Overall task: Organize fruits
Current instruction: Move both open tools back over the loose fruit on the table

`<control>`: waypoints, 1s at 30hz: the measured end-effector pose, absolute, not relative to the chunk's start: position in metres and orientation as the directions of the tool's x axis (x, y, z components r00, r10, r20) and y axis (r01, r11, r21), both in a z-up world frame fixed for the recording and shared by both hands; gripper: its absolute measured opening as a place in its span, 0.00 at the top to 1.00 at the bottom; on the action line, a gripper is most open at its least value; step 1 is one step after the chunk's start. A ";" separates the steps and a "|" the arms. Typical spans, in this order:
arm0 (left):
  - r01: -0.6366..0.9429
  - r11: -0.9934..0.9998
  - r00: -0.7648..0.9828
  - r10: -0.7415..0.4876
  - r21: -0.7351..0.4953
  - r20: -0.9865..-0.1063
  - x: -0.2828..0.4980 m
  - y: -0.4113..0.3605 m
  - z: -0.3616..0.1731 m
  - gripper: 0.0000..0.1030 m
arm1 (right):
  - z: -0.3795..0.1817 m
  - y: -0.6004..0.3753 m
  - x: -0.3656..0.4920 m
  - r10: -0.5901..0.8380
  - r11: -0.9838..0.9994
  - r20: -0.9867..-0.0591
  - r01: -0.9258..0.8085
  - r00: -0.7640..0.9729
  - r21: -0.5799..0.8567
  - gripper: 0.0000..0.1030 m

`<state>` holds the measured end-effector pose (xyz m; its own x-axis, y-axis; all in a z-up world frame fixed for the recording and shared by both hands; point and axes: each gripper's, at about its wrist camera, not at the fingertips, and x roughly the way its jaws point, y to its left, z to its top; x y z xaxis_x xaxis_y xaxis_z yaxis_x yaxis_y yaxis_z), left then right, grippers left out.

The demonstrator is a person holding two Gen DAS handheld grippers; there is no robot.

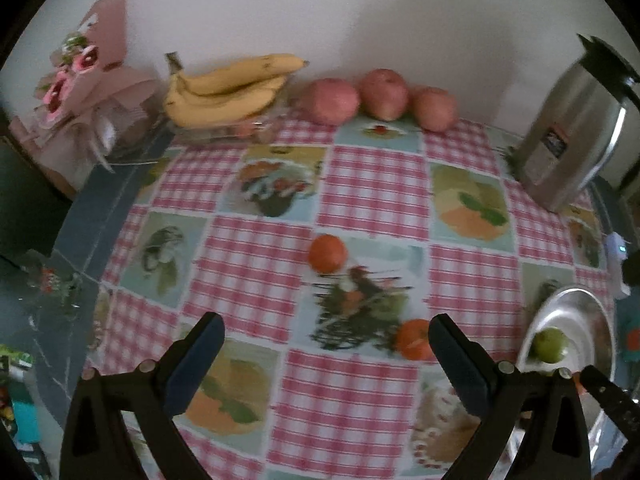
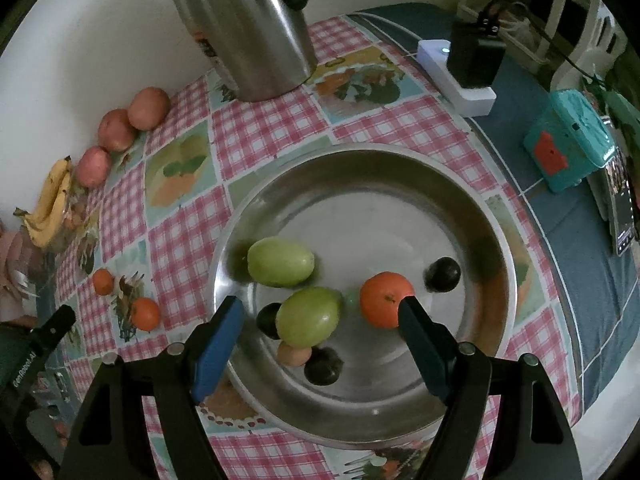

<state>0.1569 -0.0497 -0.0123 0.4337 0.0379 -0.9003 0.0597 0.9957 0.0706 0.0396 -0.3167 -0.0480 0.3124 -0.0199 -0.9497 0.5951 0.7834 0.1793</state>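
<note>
Right gripper [image 2: 320,316] hangs over the steel bowl [image 2: 472,196], jaws spread wide, nothing pinched; its blue pads stand clear of the fruit below. Landmark for all places: the steel bowl.

Inside the bowl:
- two green fruits [image 2: 280,262], one toward the bowl's left wall, the second [image 2: 308,316] just beside it and nearer the camera; whether they touch cannot be told.
- one orange [image 2: 386,300] right of the green pair, partly behind the gripper's right pad.
- three dark round fruits: one [image 2: 442,274] right of that orange, one [image 2: 322,366] at the near side, one [image 2: 267,320] half hidden behind the second green fruit.
- a small pale-orange fruit [image 2: 294,354] tucked under the second green fruit.

Outside the bowl, on the checked tablecloth [image 1: 372,184]:
- two oranges to the bowl's left, well apart from it; one [image 1: 327,253] farther off, one [image 1: 416,339] nearer, just beside the left gripper's right pad.
- three apples [image 1: 383,94] in a row along the wall.
- a bunch of bananas [image 1: 228,88] beyond the apples.
- a steel kettle [image 2: 244,28] behind the bowl.

Left gripper [image 1: 326,338] hovers over the cloth left of the bowl, jaws spread, empty. Left wrist view is blurred.
</note>
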 end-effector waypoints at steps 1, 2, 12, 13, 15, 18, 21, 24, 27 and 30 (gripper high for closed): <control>0.049 0.995 0.436 0.053 0.083 -0.898 0.158 -0.044 -0.012 0.00 | -0.049 -0.315 0.041 -0.020 0.786 -0.950 0.593 0.310 0.177 0.22; 0.042 0.995 0.438 0.064 0.091 -0.897 0.158 -0.039 -0.012 0.00 | -0.049 -0.313 0.042 -0.020 0.789 -0.951 0.589 0.308 0.174 0.22; 0.020 0.988 0.446 0.130 0.155 -0.886 0.158 -0.001 -0.011 0.00 | -0.050 -0.277 0.060 -0.025 0.841 -0.956 0.523 0.291 0.137 0.22; 0.019 0.989 0.444 0.125 0.148 -0.887 0.158 0.003 -0.011 0.00 | -0.050 -0.272 0.062 -0.024 0.848 -0.957 0.513 0.290 0.134 0.22; 0.017 0.991 0.439 0.114 0.135 -0.891 0.159 0.008 -0.011 0.00 | -0.050 -0.264 0.066 -0.024 0.858 -0.957 0.498 0.288 0.128 0.22; 0.015 0.993 0.431 0.098 0.115 -0.897 0.160 0.017 -0.013 0.00 | -0.049 -0.248 0.073 -0.025 0.875 -0.958 0.470 0.287 0.118 0.22; 0.007 0.995 0.426 0.089 0.102 -0.900 0.161 0.024 -0.014 0.00 | -0.048 -0.231 0.080 -0.005 0.889 -0.956 0.439 0.295 0.131 0.22; -0.007 0.998 0.425 0.064 0.068 -0.903 0.162 0.036 -0.013 0.00 | -0.047 -0.217 0.086 0.013 0.898 -0.951 0.414 0.308 0.147 0.22; -0.025 0.999 0.425 0.041 0.033 -0.905 0.164 0.047 -0.012 0.00 | -0.043 -0.206 0.091 0.014 0.905 -0.943 0.396 0.333 0.153 0.22; -0.040 0.999 0.417 0.018 0.002 -0.909 0.167 0.055 -0.014 0.00 | -0.040 -0.195 0.098 0.037 0.911 -0.933 0.371 0.358 0.178 0.22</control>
